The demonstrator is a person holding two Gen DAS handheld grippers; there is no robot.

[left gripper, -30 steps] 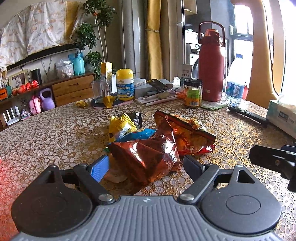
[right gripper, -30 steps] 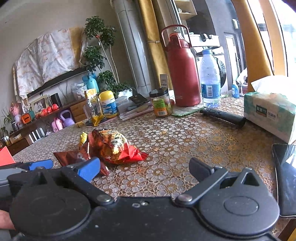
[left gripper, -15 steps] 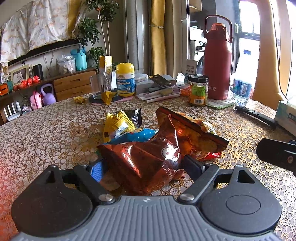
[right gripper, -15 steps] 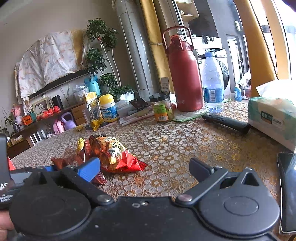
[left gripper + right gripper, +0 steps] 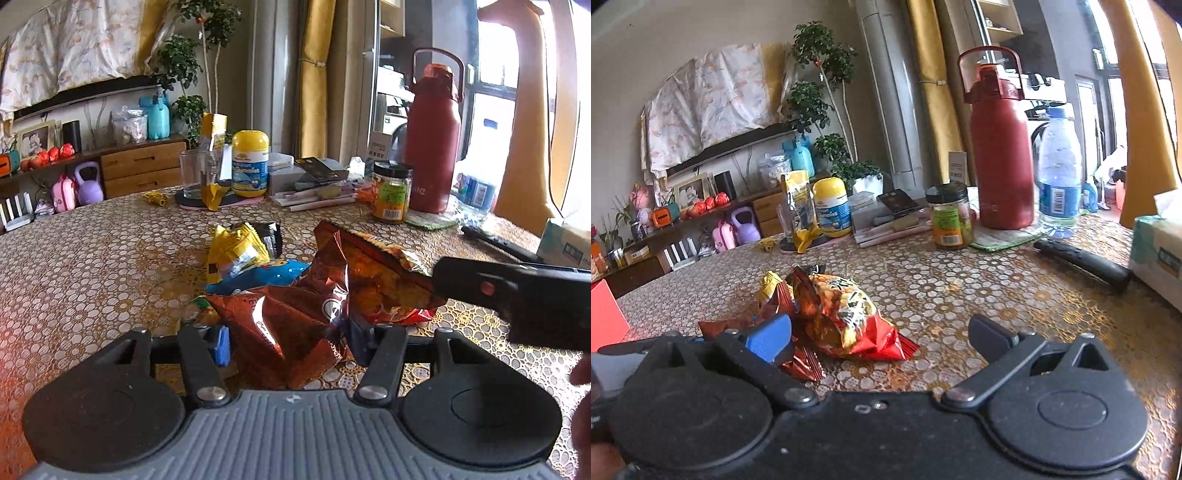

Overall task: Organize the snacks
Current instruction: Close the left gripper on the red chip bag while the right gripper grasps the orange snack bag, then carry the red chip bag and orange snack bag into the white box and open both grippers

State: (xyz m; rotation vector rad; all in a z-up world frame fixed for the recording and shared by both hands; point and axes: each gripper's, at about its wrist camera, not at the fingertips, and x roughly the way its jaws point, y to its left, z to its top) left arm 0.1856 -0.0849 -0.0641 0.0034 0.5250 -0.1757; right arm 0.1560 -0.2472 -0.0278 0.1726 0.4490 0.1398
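Observation:
A pile of snack bags lies mid-table. My left gripper point(image 5: 288, 338) is shut on a crumpled brown foil bag point(image 5: 284, 328), its blue finger pad point(image 5: 221, 345) pressing the bag's left side. Behind it lie an orange-red chip bag point(image 5: 380, 280), a blue packet point(image 5: 258, 278) and a yellow packet point(image 5: 236, 253). My right gripper point(image 5: 882, 332) is open, just in front of the orange-red chip bag point(image 5: 846, 317); its left pad point(image 5: 770, 338) is close to the brown bag point(image 5: 798, 365). The right gripper's black body point(image 5: 517, 295) shows in the left wrist view.
At the table's back stand a red flask point(image 5: 997, 162), water bottle point(image 5: 1058, 173), jar point(image 5: 951, 218), yellow vitamin tub point(image 5: 831, 206) and glass point(image 5: 195, 173). A black handle point(image 5: 1082, 262) and tissue box point(image 5: 1156, 251) lie at right. A red object point(image 5: 604, 314) is at left.
My left gripper moved forward and closed on the brown foil bag. My right gripper moved closer to the pile, staying open.

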